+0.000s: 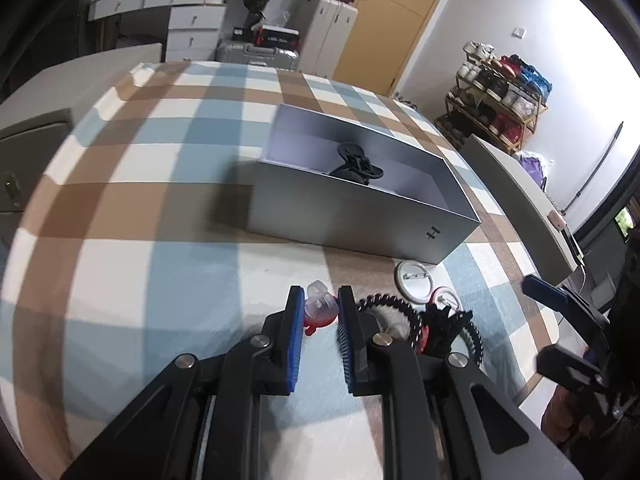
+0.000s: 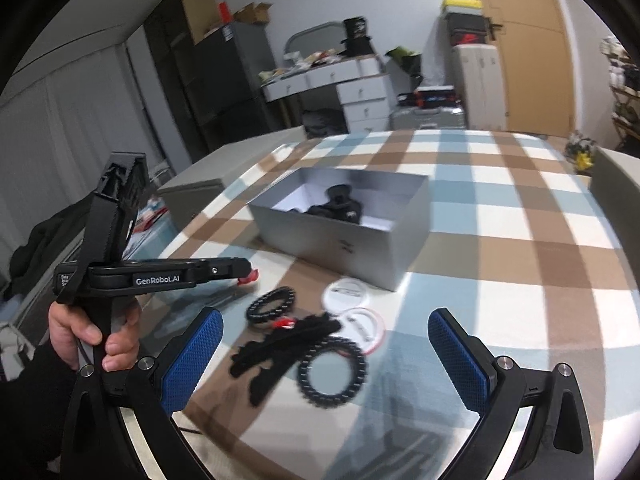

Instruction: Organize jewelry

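Note:
An open grey box stands on the checked tablecloth and holds a black hair piece; it also shows in the right wrist view. My left gripper is low over the cloth, its jaws narrowly apart around a clear and red clip. I cannot tell if the pads press it. Right of it lie black beaded bracelets, a black bow and two white round badges. My right gripper is open wide above the bow and a bracelet.
The left gripper's handle and the hand on it fill the left side of the right wrist view. A grey chair back stands past the table's right edge. Drawers, suitcase and shelves stand behind the table.

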